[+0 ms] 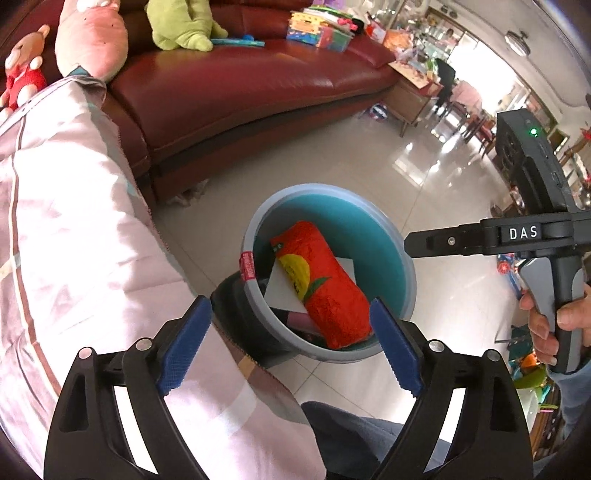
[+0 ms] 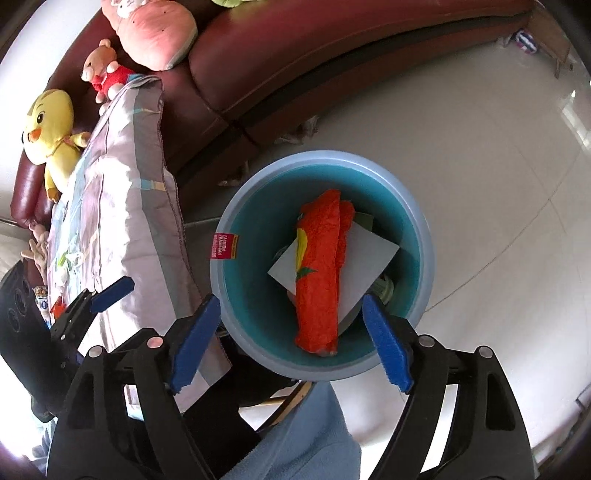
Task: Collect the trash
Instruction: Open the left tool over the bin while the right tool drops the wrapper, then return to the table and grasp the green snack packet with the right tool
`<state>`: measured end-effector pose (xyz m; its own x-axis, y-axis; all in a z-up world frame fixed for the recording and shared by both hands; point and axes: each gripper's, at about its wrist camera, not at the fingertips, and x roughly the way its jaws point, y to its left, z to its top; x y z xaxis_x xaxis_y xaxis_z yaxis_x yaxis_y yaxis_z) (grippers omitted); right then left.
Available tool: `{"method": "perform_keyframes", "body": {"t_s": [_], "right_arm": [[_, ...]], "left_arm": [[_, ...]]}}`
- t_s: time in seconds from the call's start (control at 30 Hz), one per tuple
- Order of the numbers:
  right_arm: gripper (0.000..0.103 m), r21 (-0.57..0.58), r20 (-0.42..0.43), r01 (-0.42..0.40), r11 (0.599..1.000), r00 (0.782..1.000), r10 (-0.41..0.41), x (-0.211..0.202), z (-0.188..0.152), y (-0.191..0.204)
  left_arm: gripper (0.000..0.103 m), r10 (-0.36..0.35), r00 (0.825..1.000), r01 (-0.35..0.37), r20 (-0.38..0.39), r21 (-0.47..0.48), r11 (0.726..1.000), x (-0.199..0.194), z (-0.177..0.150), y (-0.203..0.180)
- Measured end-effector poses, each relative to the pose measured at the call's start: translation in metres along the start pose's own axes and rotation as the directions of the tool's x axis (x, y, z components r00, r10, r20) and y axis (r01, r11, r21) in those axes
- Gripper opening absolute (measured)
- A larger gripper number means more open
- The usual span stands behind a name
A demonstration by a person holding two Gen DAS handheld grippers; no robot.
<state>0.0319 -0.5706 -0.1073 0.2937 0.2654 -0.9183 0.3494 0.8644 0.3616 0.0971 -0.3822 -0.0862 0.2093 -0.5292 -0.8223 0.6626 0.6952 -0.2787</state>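
Note:
A teal trash bin with a grey rim (image 1: 369, 221) (image 2: 258, 206) stands on the tiled floor beside the sofa. Inside lie an orange-red snack bag (image 1: 325, 280) (image 2: 319, 273) and a white sheet of paper (image 1: 284, 288) (image 2: 365, 258). My left gripper (image 1: 291, 339) is open and empty, above the bin's near edge. My right gripper (image 2: 291, 332) is open and empty, directly over the bin. The right gripper also shows in the left wrist view (image 1: 417, 243), at the bin's right rim. The left gripper's blue pad (image 2: 110, 291) shows in the right wrist view, left of the bin.
A dark red leather sofa (image 1: 240, 85) (image 2: 295, 55) holds plush toys (image 1: 177, 26) (image 2: 48, 133), a pink pillow (image 1: 92, 37) and a striped quilt (image 1: 74, 221) (image 2: 122, 184). Colourful boxes (image 1: 321, 29) sit at its far end. Tiled floor (image 1: 424, 166) lies to the right.

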Motion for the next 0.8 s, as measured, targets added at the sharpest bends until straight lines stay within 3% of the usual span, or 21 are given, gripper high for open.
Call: {"method": "perform_keyframes", "body": {"t_s": [0.3,0.8], "right_arm": [[0.076,-0.037,-0.012,0.008,0.999,1.0,-0.009,-0.001,-0.009,0.031],[0.08,-0.241,-0.016,0.036,0.97,0.999,-0.041,0.004,-0.026,0.162]], "left_arm": [[0.089,0.02,0.998,-0.016,0.064,-0.054,0.998,-0.035,-0.016,0.025],[0.092,0.116,0.975,-0.079,0.19,-0.193,0.978,-0.126,-0.075,0.108]]}}
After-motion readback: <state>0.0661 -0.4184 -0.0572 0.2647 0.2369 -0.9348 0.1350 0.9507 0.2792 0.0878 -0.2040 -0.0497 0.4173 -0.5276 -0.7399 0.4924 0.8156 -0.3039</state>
